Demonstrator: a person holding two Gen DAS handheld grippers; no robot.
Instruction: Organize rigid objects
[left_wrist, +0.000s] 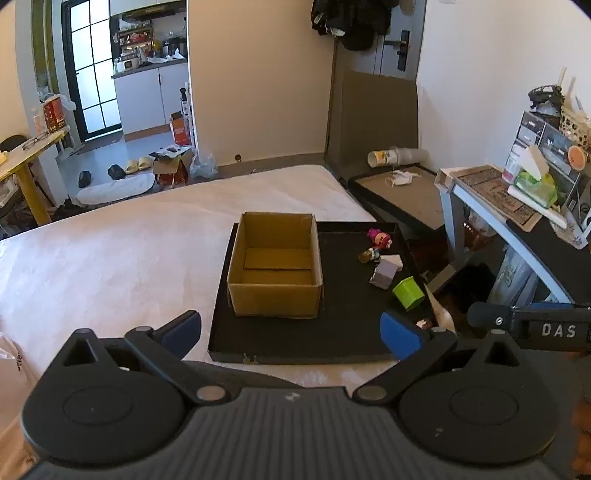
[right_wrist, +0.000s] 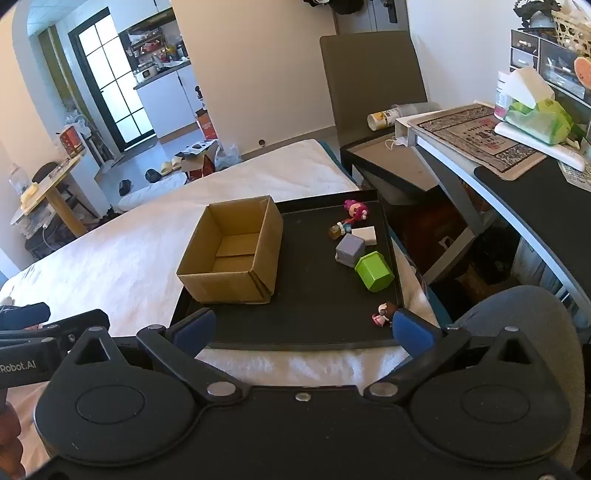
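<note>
Box (right_wrist: 229, 254): plain brown cardboard, matt, open top. Tray (right_wrist: 314, 317): black, matt, faintly dusty. Green block (right_wrist: 373, 272): smooth plastic, slight sheen. Purple block (right_wrist: 349, 250): matt, smooth. White block (right_wrist: 365, 235): matt. Pink doll (right_wrist: 355, 210): glossy plastic. Bed cover (right_wrist: 129, 254): white cloth, soft nap. Both grippers' fingers (left_wrist: 400, 334): matt black plastic, blue pads, metal pivot pins.
</note>
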